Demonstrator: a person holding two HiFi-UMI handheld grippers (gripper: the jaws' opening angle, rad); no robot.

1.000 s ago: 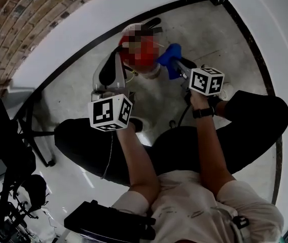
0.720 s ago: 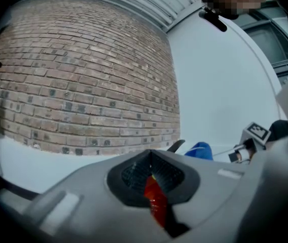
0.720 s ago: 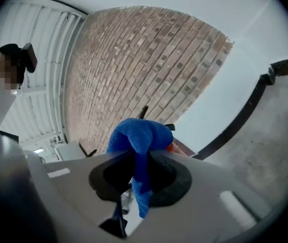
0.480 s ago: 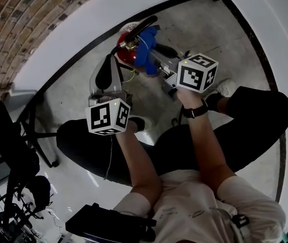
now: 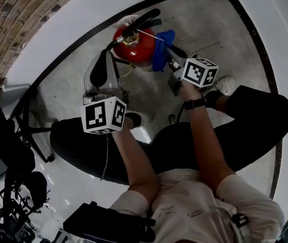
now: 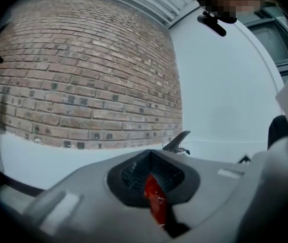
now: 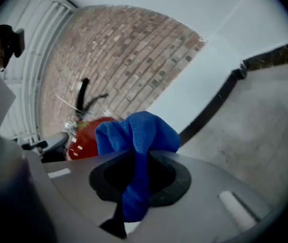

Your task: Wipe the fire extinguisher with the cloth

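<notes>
One cloth point(image 5: 162, 44) shifted beside one extinguisher point(image 5: 134, 48), pinched by right hand-held gripper point(image 7: 135, 173); left hand-held gripper point(image 6: 153, 185) closed.

One fire extinguisher point(image 5: 133, 48), one blue cloth point(image 5: 160, 54), two grippers: left gripper point(image 5: 105, 59), right gripper point(image 5: 170, 61).

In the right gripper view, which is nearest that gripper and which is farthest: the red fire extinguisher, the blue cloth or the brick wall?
1. Blue fabric cloth: pinched by the right gripper itself.
2. Red cylindrical fire extinguisher: just behind the cloth, lower left.
3. Brown brick wall: far behind, upper middle.
</notes>
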